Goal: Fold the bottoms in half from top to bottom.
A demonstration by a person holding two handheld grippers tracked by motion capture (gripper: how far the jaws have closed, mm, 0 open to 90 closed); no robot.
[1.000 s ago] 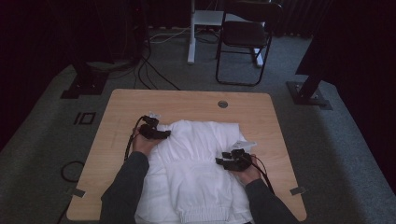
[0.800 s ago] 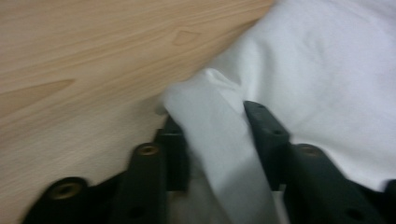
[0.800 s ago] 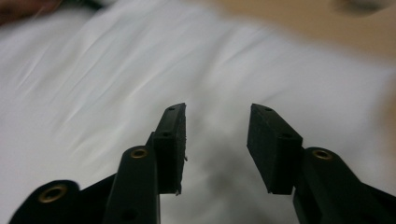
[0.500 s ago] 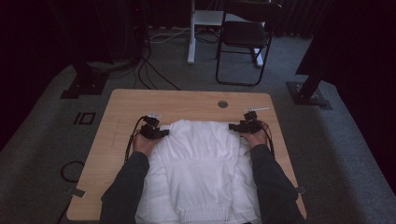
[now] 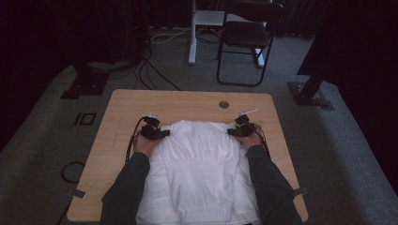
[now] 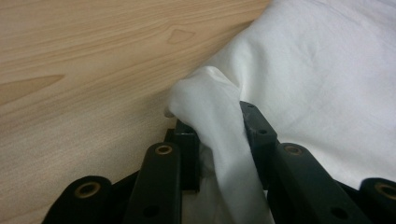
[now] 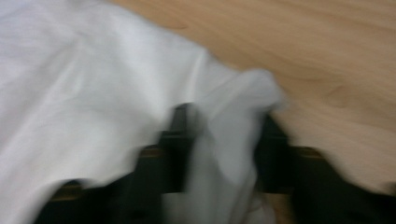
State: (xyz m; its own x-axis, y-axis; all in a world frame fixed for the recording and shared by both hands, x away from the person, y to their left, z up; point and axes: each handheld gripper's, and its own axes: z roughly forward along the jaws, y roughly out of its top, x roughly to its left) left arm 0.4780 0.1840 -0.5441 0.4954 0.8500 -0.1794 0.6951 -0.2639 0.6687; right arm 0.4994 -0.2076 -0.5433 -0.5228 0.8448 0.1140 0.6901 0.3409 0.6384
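Observation:
A white garment [image 5: 199, 164] lies spread on the wooden table [image 5: 187, 101], its ribbed hem toward the person. My left gripper [image 5: 162, 133] sits at the garment's far left corner. In the left gripper view its jaws [image 6: 218, 119] have just been closing and are shut on a pinched fold of the white cloth [image 6: 317, 70]. My right gripper [image 5: 233, 132] is at the far right corner. Its jaws [image 7: 229, 116] have just been closing, and a bunched fold of the cloth [image 7: 70, 93] is gripped between them, though that view is blurred.
A round cable hole [image 5: 224, 104] sits in the table top near the far edge. Beyond the table stand a black folding chair [image 5: 246, 37], a white post, floor cables [image 5: 150, 70] and two black stand bases [image 5: 87, 84] [image 5: 309, 93]. Bare wood lies either side of the garment.
My right gripper moved from the garment's right side up to its far right corner and closed on a fold of cloth. The left gripper stayed at the far left corner.

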